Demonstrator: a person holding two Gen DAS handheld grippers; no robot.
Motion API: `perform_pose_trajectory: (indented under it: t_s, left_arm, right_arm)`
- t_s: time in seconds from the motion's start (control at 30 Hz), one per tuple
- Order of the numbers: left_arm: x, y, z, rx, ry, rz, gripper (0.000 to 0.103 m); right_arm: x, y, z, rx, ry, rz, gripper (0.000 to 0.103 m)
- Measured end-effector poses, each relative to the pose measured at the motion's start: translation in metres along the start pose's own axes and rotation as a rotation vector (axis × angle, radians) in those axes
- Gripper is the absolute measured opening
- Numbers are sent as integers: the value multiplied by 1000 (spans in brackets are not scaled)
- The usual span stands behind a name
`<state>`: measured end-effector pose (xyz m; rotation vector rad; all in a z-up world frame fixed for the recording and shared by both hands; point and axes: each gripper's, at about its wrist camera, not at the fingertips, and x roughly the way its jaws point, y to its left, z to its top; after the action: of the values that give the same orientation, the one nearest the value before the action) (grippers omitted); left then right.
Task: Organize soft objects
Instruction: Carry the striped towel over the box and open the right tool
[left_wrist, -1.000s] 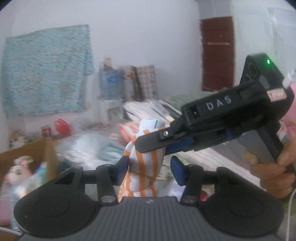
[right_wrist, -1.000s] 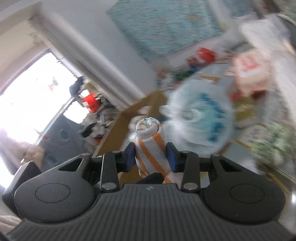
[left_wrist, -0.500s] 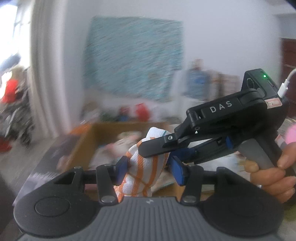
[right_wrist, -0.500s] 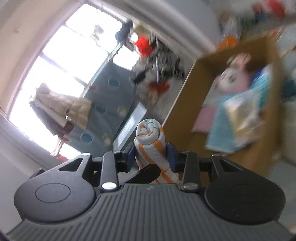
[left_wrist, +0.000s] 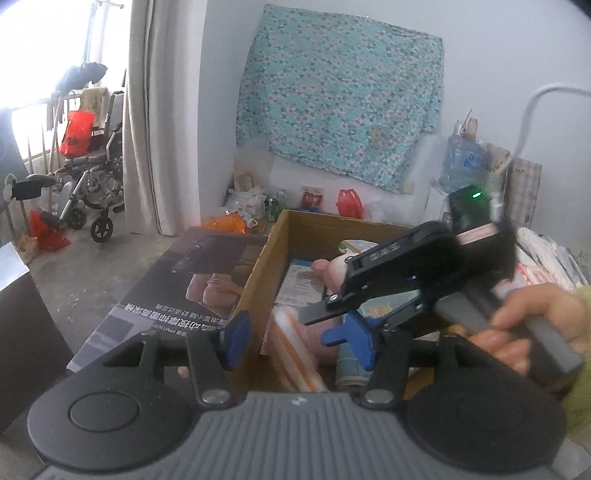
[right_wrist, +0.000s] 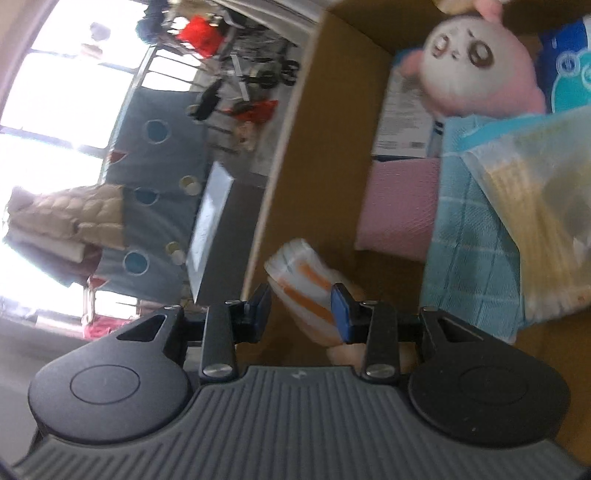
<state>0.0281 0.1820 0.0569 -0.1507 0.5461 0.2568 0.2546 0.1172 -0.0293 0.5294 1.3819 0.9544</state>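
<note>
Over the open cardboard box (left_wrist: 258, 273) both grippers hang with their fingers spread. From the left wrist camera, the left gripper (left_wrist: 297, 341) has its blue pads wide apart, and the rolled orange-and-white striped towel (left_wrist: 295, 350) shows blurred between them, touching neither pad and lying low inside the box by its near left wall. The right gripper (left_wrist: 332, 321), gripped by the person's right hand (left_wrist: 532, 325), reaches in from the right above the box, its two fingers parted with nothing between them. From the right wrist camera, the same towel (right_wrist: 306, 284) sits just ahead of the spread pads (right_wrist: 341, 308), close to the right pad, though the blur leaves it unclear whether they touch. Deeper in the box lie a pink-and-white plush toy (right_wrist: 476, 66), a pink folded cloth (right_wrist: 399, 206), a light blue checked cloth (right_wrist: 469, 251) and a yellowish plastic bag (right_wrist: 535, 206) on top of it. A dark printed board (left_wrist: 177, 291) leans along the box's left outer side. A floral blue sheet (left_wrist: 340, 92) hangs on the wall behind, and a wheelchair (left_wrist: 92, 177) stands by the curtain.
</note>
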Motion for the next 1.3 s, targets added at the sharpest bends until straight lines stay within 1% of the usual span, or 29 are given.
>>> perform_pose_trajectory:
  t_s: [0.1,0.2,0.27,0.37,0.5,0.57,0.67,0.73,0.77,0.83,0.93,1.03,1.13,1.2,1.23,1.3]
  left_arm:
    - [5,4,-5,-9,-3,-8,58]
    - [5,7,-7,-14,-8,-12,58]
    - [3,9,-8,-15,-16,-14,58]
    - [0,10,-9,-19,-30,-13,65]
    - [-3,12,-11,-33,-39,-4,65]
    - [-6,14,-12,-41,-42,-3,65]
    - [-11,17,-13,-47,-52,7,65]
    - [-14,20,-14,-54,-57,12,66]
    - [-15,22,-14,-58,-56,15,66]
    - [-15,24,-16,-66,-51,18,66]
    - [-15,26,-17,-69,-47,18,66]
    - [-17,26,-17,-67,-46,17,66]
    - [-20,23,-17,-70,-46,10,69]
    - [-24,20,-18,-65,-57,2,76]
    - [-27,18,-18,-58,-65,0,77]
    - [-32,11,-19,-42,-78,-11,84]
  right_arm:
    - [24,-9,6,41,24,-7,35]
    - [40,-8,1,46,35,-22,36]
    - [41,-3,-2,7,31,-44,37]
    - [39,5,-4,-43,12,-91,39]
    - [36,5,3,-43,-16,-141,42]
    - [41,3,6,-51,-11,-169,42]
    - [54,-3,8,-67,23,-202,41]
    - [59,-8,7,-58,39,-194,35]
    - [61,-11,6,-46,50,-178,28]
    - [62,-14,3,-30,56,-160,28]
    - [63,-16,-3,-24,93,-142,27]
    - [67,-15,-12,-43,139,-152,27]
    - [65,-11,-15,-72,136,-184,32]
    - [57,-6,-18,-76,139,-169,45]
    - [49,-3,-19,-82,130,-155,48]
    - [26,7,-22,-115,92,-130,54]
